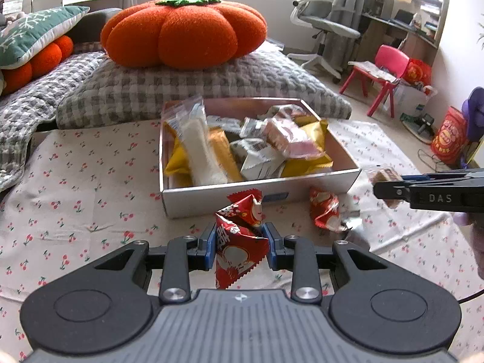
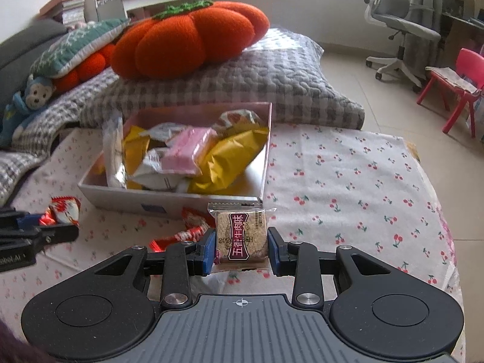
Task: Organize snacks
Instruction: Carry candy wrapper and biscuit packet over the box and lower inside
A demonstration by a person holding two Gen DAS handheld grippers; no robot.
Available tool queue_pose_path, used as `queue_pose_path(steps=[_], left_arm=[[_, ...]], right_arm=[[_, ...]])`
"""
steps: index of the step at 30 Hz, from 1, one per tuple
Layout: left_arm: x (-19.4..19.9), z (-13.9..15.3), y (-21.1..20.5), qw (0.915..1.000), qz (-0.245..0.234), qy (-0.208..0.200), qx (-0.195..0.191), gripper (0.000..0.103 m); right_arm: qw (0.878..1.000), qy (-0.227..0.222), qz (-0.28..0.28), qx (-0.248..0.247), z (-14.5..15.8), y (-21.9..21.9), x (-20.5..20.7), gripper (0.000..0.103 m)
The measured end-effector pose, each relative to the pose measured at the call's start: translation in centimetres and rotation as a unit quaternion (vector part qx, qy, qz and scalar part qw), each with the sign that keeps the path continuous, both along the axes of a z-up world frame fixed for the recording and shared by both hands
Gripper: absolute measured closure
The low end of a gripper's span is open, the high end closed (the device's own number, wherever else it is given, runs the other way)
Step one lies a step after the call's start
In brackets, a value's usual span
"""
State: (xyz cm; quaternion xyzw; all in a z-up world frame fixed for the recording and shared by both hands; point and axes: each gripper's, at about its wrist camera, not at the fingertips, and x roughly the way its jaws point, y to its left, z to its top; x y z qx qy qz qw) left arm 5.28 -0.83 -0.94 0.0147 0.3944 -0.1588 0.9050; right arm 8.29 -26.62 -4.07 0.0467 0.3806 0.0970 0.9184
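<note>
Snack box (image 1: 260,193), at frame centre, is approached with a red packet (image 1: 239,248) clamped in the left tool (image 1: 239,242) and a brown biscuit pack (image 2: 242,236) clamped in the right tool (image 2: 242,243), for deposit.

A home, prob. a bedroom/living rm that doubles as a study. Soft furnishings: orange pumpkin cushion (image 1: 184,30) on a grey checked pillow (image 1: 196,87), green snowflake cushion (image 1: 33,33), blue monkey plush (image 2: 30,96), cherry-print cloth (image 2: 348,181) over the low surface. Tiled floor (image 2: 378,103) w/ grey swivel office chair (image 1: 323,21), small red kid's chair (image 1: 384,75), cluttered desk (image 1: 402,27) by a bright window, books on shelves (image 2: 72,3) at the back.
</note>
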Motion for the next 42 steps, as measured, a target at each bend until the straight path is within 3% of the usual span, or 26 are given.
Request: queue_pose_path(steps=[13,26,42], left_arm=[[3.2,0.7,-1.8,0.9994,0.001,-0.030,-0.019,0.074],[7.2,-1.6,-2.2,0.9976,0.048,0.002,-0.050,0.074],[8.3,-2.4,-2.6,0.9973,0.058,-0.021,-0.039,0.074]], right_arm=[[0.998,-0.013,-0.034,0.047,1.1,0.3,3.1,0.070],[0.994,0.010,-0.074,0.074,-0.8,0.9,7.3,0.070],[0.994,0.017,-0.074,0.081,-2.1,0.6,8.1,0.070]])
